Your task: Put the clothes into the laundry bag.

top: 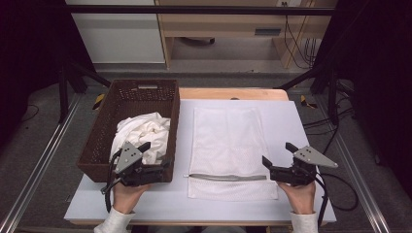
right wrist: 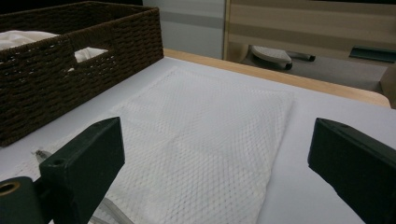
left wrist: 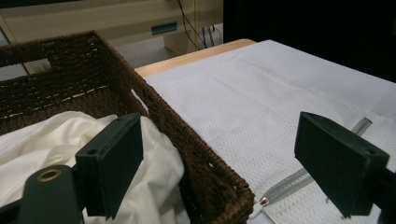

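A white-topped table point(top: 301, 121) sits in a dim workroom, pale cabinets behind it, and we're right at the opening of things. On the left stands a dark wicker basket point(top: 104, 131) with a crumpled white garment point(top: 145, 133) heaped inside it; just beside the basket, flat on the tabletop, lies a white mesh laundry bag point(top: 228, 141), its grey zipper point(top: 228, 177) running across the near end and looking closed.

The left gripper point(top: 158, 154) hovers at the basket's near corner, jaws spread wide with nothing between them; in the left gripper view one jaw hangs over the garment, the other over the bag. The right gripper point(top: 278, 154) waits at the bag's near right corner, jaws wide apart and empty too.

By the look of it, this is the approach stage: nothing gripped, the garment in the basket, the bag lying shut. A sensible next move is to deal with that zipper, one gripper pinning the mesh, the other catching the small pull point(left wrist: 264, 201) at the end nearest the basket. That pull is tiny, so it calls for a careful pinch.
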The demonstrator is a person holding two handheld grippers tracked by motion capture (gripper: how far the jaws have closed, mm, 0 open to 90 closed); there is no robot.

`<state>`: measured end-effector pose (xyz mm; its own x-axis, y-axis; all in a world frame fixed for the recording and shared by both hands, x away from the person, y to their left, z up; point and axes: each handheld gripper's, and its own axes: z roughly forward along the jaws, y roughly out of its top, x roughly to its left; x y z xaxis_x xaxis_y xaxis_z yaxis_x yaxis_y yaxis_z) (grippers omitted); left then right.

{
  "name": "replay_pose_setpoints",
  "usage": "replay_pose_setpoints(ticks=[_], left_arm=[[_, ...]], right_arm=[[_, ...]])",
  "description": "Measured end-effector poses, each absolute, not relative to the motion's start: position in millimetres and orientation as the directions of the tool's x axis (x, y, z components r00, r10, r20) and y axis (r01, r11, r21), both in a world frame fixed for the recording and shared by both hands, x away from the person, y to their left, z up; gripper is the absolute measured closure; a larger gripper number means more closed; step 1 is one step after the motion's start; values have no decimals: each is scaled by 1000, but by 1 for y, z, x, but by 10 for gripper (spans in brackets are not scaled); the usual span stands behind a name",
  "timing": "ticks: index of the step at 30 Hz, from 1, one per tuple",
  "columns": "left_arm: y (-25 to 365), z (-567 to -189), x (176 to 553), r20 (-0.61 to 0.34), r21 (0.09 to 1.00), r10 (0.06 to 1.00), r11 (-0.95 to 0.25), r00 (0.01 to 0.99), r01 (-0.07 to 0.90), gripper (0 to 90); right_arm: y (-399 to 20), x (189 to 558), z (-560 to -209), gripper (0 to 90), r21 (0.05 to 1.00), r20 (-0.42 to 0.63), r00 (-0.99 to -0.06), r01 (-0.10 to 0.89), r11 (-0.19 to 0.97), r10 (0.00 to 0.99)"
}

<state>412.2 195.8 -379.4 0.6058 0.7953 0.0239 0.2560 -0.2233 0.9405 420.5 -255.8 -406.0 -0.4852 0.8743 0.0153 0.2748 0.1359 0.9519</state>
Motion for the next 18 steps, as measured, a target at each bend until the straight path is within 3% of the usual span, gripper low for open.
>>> replay_pose_setpoints(ticks=[18], left_arm=[[160, -384, 400, -8, 959, 740, -184, 672, 214, 286]], right_arm=[[-243, 423, -408, 92, 939, 40, -519, 313, 146, 854]])
